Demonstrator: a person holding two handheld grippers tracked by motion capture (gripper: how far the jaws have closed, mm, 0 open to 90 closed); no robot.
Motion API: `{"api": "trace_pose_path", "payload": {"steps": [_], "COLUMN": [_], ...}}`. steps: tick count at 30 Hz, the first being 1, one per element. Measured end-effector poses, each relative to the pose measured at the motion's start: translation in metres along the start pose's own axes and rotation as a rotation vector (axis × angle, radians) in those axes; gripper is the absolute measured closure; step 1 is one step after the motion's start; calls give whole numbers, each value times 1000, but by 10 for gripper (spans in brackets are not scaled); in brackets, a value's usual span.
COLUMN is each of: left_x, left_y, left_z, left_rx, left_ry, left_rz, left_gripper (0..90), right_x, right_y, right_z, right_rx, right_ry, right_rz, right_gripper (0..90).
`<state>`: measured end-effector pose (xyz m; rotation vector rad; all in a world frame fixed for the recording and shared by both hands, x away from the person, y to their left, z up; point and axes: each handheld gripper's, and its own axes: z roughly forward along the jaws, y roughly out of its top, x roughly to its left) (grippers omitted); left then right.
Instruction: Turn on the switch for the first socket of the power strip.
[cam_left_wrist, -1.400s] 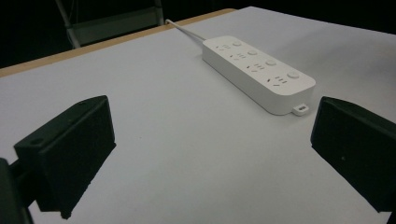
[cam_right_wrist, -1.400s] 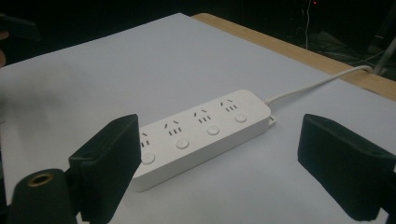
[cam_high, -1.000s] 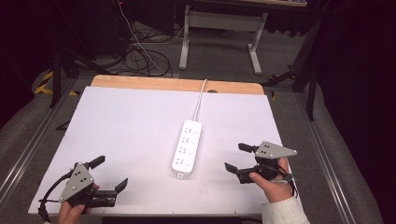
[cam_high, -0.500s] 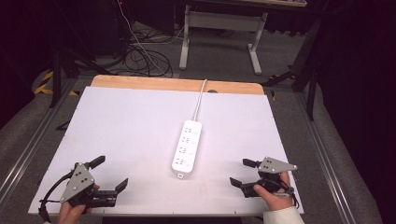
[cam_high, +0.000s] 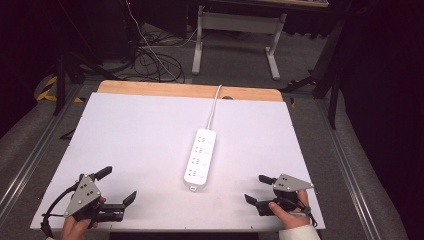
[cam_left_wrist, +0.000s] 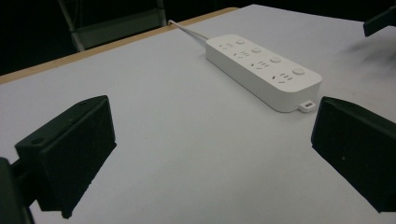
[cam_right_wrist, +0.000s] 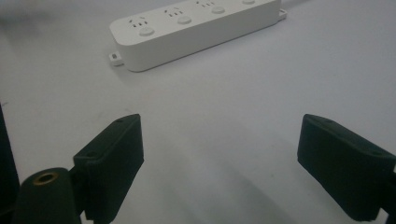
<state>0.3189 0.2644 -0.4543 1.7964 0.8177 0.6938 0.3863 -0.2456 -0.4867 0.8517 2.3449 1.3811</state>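
Observation:
A white power strip (cam_high: 200, 160) lies flat in the middle of the white table top (cam_high: 145, 135), its cord (cam_high: 216, 102) running to the far edge. My left gripper (cam_high: 118, 185) rests open near the front left corner, nothing between its jaws. In the left gripper view the power strip (cam_left_wrist: 264, 70) lies ahead and to the right of the left gripper (cam_left_wrist: 212, 149). My right gripper (cam_high: 256, 189) sits open near the front right edge, also holding nothing. From the right gripper (cam_right_wrist: 224, 163), the power strip (cam_right_wrist: 196, 21) lies ahead, well clear of the jaws.
A bare wooden band (cam_high: 190, 91) edges the table's far side. Behind it on the floor are a metal desk frame (cam_high: 237, 30) and loose cables (cam_high: 155, 60). Metal rails (cam_high: 30, 160) run along both sides. A jaw of the other gripper (cam_left_wrist: 378, 21) shows at the top right.
My right gripper has drawn back toward the table's front edge and a little to the right. The left gripper and the power strip have stayed put.

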Motion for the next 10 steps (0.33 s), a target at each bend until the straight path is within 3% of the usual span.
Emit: {"api": "trace_pose_path", "payload": {"steps": [3, 10], "left_x": [1, 3], "left_y": [-1, -2], "left_z": [0, 3], "left_rx": [-13, 6], "left_ry": [0, -9], "left_rz": [-19, -42], "left_gripper": [6, 7], "right_x": [-1, -1], "right_y": [-1, -1], "right_z": [-1, 0], "right_rx": [3, -2], "right_ry": [-17, -18], "right_rz": [-7, -12], "right_gripper": [173, 174]}}
